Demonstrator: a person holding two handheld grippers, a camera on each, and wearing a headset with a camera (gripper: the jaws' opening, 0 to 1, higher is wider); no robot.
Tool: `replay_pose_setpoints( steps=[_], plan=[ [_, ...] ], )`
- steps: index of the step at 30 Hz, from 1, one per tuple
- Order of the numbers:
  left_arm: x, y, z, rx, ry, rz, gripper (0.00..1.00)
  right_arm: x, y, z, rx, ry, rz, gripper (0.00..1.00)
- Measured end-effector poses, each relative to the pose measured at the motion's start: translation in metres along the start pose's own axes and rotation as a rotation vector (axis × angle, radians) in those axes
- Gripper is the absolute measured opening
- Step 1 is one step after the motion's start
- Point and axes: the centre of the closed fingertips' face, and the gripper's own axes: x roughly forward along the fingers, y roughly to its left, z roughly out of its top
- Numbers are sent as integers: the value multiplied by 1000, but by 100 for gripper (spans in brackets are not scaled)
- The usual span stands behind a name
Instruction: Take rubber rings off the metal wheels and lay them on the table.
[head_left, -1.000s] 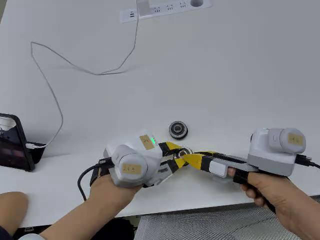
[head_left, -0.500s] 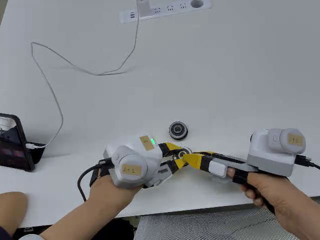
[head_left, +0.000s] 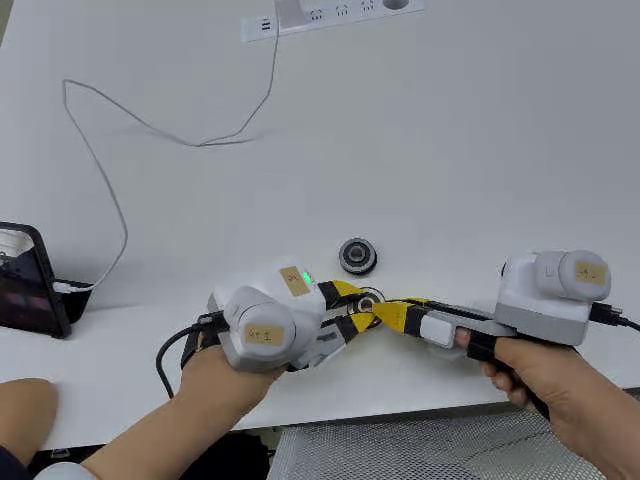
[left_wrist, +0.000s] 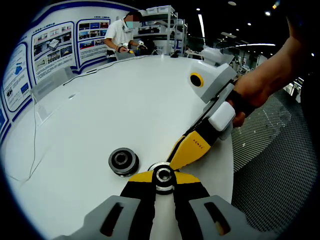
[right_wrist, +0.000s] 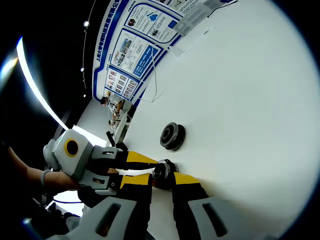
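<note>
Both my grippers meet near the front edge of the bench (head_left: 480, 150). From the head view, the left gripper (head_left: 352, 312) and right gripper (head_left: 376, 312) converge on one wheel (head_left: 366, 303). Each gripper view shows the grip closer. The left gripper (left_wrist: 162, 180) has its jaws closed on the wheel (left_wrist: 163, 173). The right gripper's (right_wrist: 162, 179) jaws pinch the same wheel (right_wrist: 164, 170) from the opposite side. I cannot tell whether they bite rubber or metal.

The wheel's hub face turns up toward the headset. The spare wheel (head_left: 357, 256) lies flat just beyond, axle up, clear of both jaws. The head view adds a power strip (head_left: 330, 15), a cable (head_left: 120, 205) and a phone (head_left: 25, 285). The left gripper view has a distant person (left_wrist: 120, 32). The tan labels, yellow jaw print and wall posters (right_wrist: 135, 55) are too small to read.
</note>
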Motion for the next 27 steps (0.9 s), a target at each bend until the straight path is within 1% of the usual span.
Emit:
replay_pose_setpoints(
  steps=[4, 7, 11, 13, 22, 27],
  plan=[
    [0, 0, 0, 0, -1, 0, 13, -4, -1, 2, -9, -6, -3, 14],
    [0, 0, 0, -1, -2, 0, 13, -3, -2, 1, -18, -5, -8, 11],
    [0, 0, 0, -1, -1, 0, 13, -3, -7, 2, -40, -5, -28, 6],
    [0, 0, 0, -1, -2, 0, 13, -3, -8, 2, -42, -6, -30, 4],
    [0, 0, 1, -4, -3, 0, 13, -3, -7, 2, -48, -9, -35, 3],
    [0, 0, 1, -5, -5, 0, 13, -3, -8, 2, -32, -7, -34, 4]
  ],
)
